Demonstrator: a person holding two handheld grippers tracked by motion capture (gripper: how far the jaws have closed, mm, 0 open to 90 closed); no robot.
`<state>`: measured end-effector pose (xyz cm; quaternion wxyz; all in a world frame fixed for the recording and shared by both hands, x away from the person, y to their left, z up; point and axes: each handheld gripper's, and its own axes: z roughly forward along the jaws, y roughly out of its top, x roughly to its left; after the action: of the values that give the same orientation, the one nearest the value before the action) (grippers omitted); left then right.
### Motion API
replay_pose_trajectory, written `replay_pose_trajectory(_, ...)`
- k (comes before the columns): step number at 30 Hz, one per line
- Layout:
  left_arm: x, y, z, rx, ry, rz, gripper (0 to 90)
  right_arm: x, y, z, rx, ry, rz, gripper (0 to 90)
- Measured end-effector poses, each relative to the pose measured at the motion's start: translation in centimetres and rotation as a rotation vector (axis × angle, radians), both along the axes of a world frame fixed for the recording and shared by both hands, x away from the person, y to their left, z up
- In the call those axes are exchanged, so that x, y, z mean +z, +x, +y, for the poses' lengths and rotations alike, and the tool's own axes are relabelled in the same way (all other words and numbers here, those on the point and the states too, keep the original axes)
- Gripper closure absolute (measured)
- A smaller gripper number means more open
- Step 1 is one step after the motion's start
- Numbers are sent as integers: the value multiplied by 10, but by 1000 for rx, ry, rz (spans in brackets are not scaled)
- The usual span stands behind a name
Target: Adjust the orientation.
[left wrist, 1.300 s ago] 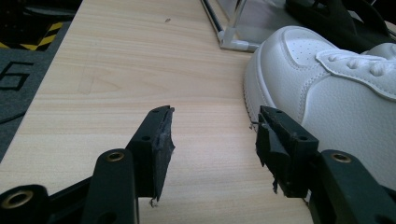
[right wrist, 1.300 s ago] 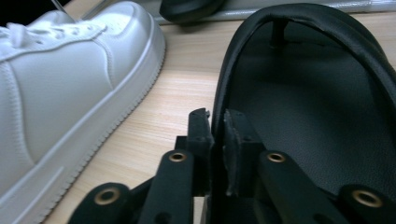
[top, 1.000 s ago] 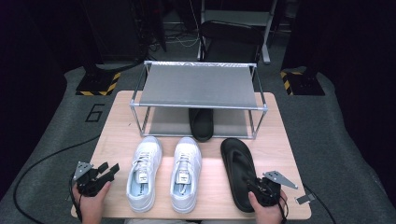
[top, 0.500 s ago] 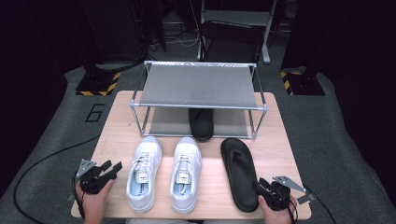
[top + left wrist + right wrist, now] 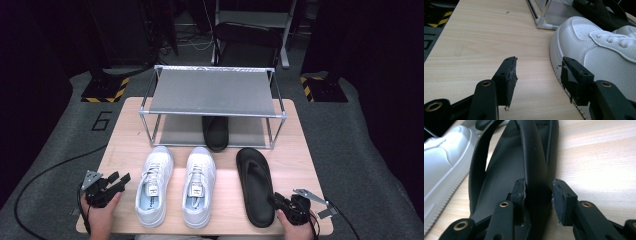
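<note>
A black flip-flop [image 5: 256, 182] lies on the wooden table [image 5: 295, 150], right of a pair of white sneakers [image 5: 154, 186] [image 5: 199, 184]. My right gripper [image 5: 276, 199] is at its heel end. In the right gripper view the jaws have just been closing, and their pads press both sides of the flip-flop [image 5: 534, 157] at the right gripper [image 5: 538, 188]. My left gripper [image 5: 118, 179] rests at the table's front left, open. In the left gripper view the left gripper [image 5: 539, 67] has only bare wood between its jaws, and the left sneaker [image 5: 599, 52] sits by the right jaw.
A metal shoe rack [image 5: 212, 92] with a grey top shelf stands at the back of the table. A second black flip-flop [image 5: 215, 132] lies on its lower level. A rack leg [image 5: 544, 23] stands ahead of the left gripper. Dark floor and cables surround the table.
The right gripper has sunk and drawn back toward the table's front edge, from beside the flip-flop's heel to behind it. The left gripper and the shoes have kept still.
</note>
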<state>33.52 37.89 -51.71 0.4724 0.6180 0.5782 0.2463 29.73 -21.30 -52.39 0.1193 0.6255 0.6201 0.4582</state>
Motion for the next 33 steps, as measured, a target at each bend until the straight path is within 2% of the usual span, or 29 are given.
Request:
replay_pose_trajectory(5,0,1,0,-2,2,6,461,-4,-1,0,-11,33,4,607)
replay_pose_trajectory(6,0,1,0,-4,3,11,461,-5,-1,0,-12,56,12,604)
replay_pose_trajectory(8,1,1,-1,-11,12,10,461,-6,-1,-1,-9,57,-2,603)
replay_pose_trajectory(9,1,2,-2,-12,14,4,461,-6,-1,-1,-9,63,12,603)
replay_pose_trajectory(11,1,2,-3,-11,15,-4,461,-7,0,-2,-4,70,8,598)
replay_pose_trajectory(16,2,2,-3,-9,15,-11,461,-11,-1,-6,-16,148,44,581)
replay_pose_trajectory(21,2,1,-2,-13,16,-4,461,-14,1,-8,-5,183,40,588)
replay_pose_trajectory(26,2,2,-2,-10,16,-8,462,-15,1,-9,-1,190,41,592)
replay_pose_trajectory(27,2,2,-2,-9,16,-8,462,-14,1,-9,-5,196,54,594)
replay_pose_trajectory(33,2,2,-2,0,16,-22,462,-13,1,-8,-17,200,68,611)
